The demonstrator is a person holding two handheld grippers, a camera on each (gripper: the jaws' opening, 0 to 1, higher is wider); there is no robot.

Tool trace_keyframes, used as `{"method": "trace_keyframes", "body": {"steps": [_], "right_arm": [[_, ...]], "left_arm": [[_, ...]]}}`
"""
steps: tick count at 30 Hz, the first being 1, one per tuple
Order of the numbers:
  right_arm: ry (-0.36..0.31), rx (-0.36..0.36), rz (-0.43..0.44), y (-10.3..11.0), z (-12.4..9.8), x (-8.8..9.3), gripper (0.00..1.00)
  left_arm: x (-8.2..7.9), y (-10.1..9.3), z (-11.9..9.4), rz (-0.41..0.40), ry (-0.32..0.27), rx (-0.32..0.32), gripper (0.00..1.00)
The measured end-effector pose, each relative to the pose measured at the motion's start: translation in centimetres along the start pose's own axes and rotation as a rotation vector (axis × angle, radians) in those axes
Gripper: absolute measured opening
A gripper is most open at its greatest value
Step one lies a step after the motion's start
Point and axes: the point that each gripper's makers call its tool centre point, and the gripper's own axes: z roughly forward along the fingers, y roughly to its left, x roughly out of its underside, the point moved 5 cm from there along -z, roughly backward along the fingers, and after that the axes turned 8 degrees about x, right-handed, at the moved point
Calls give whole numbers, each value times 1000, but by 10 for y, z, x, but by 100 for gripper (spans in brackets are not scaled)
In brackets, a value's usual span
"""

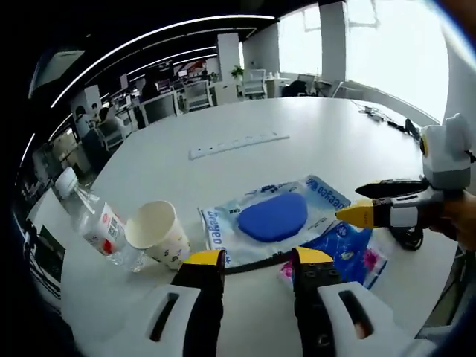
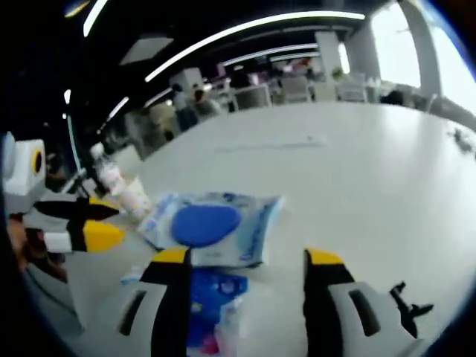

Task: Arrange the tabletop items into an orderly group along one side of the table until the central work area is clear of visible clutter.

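As both claws hover apart over the white bench [image 1: 312,126] | left claw [image 1: 256,262] wide, holding nothing | right claw [image 2: 245,260] wide, holding nothing | wipes pack [image 1: 279,216], blue lid, print unreadable, 12 o'clock of left claw | paper cup [image 1: 158,233] on its side, contents hidden, 10 o'clock, touching plastic bottle [image 1: 93,219].

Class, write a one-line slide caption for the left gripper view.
Open left tongs approach a wet-wipes pack beside a paper cup and tipped bottle.

Bright window glare; right gripper view blurred.
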Motion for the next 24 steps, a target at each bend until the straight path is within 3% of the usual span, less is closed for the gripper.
{"method": "trace_keyframes", "body": {"steps": [6, 10, 14, 21, 24], "right_arm": [[-14, 20, 36, -2, -22, 8, 58], [-10, 24, 31, -2, -30, 13, 60], [-24, 28, 24, -2, -36, 13, 61], [-74, 2, -24, 6, -51, 9, 73], [-94, -17, -18, 6, -61, 8, 81]], "left_arm": [[17, -7, -9, -31, 12, 12, 39], [19, -6, -14, -95, -7, 10, 54], [20, -7, -18, -79, -5, 15, 57], [23, -11, -25, -125, -32, 59, 95], [27, -11, -39, -156, -45, 133, 99]]}}
